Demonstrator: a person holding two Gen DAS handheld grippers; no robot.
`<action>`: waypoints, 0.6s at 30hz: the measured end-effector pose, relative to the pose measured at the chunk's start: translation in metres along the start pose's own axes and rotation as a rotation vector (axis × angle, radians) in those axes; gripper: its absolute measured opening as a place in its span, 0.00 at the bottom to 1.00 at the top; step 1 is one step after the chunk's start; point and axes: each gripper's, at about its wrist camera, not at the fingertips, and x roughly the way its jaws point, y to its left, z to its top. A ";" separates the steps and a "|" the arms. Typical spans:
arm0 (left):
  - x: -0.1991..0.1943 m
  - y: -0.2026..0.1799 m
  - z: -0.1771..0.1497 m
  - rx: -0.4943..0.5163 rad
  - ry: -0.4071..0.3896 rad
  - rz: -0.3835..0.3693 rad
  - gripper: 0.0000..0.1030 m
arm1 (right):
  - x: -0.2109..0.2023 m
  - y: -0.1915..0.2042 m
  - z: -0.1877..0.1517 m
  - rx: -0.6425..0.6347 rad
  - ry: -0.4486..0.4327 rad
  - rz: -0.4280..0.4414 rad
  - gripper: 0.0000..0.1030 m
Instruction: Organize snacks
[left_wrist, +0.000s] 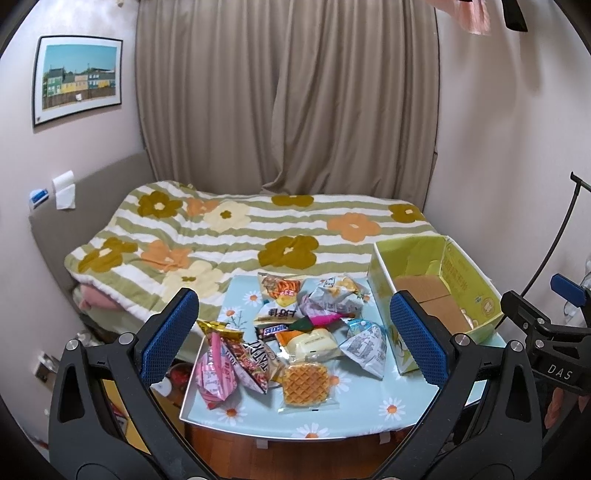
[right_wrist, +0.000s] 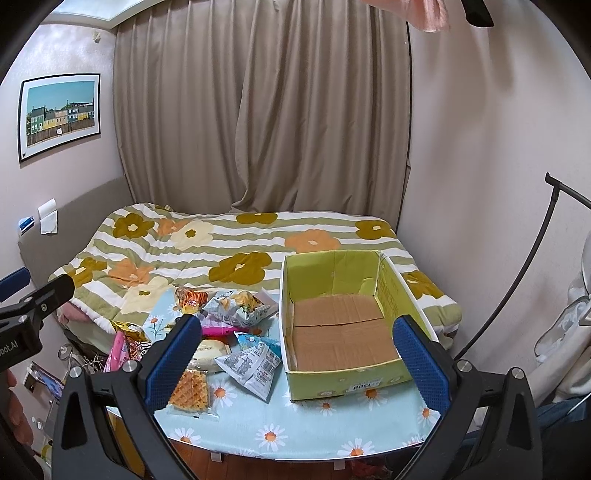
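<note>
Snack pile (left_wrist: 291, 332), mixed crinkly wrappers

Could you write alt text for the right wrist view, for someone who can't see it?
An open, empty hand-held gripper hovers over a daisy-print table, aimed at an empty yellow-green cardboard box. Left of the box lies a pile of wrapped snacks, a waffle packet nearest. Behind are a flower-patterned bed and beige curtains.
</note>
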 end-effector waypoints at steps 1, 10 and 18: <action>0.000 0.001 0.000 0.000 -0.001 -0.001 1.00 | 0.001 -0.002 0.001 0.001 0.000 0.000 1.00; -0.002 0.000 0.001 0.002 0.003 0.000 1.00 | 0.001 -0.003 0.002 0.004 0.005 0.008 1.00; -0.002 0.000 0.001 0.005 0.003 0.001 1.00 | 0.000 -0.007 0.002 0.010 0.009 0.022 1.00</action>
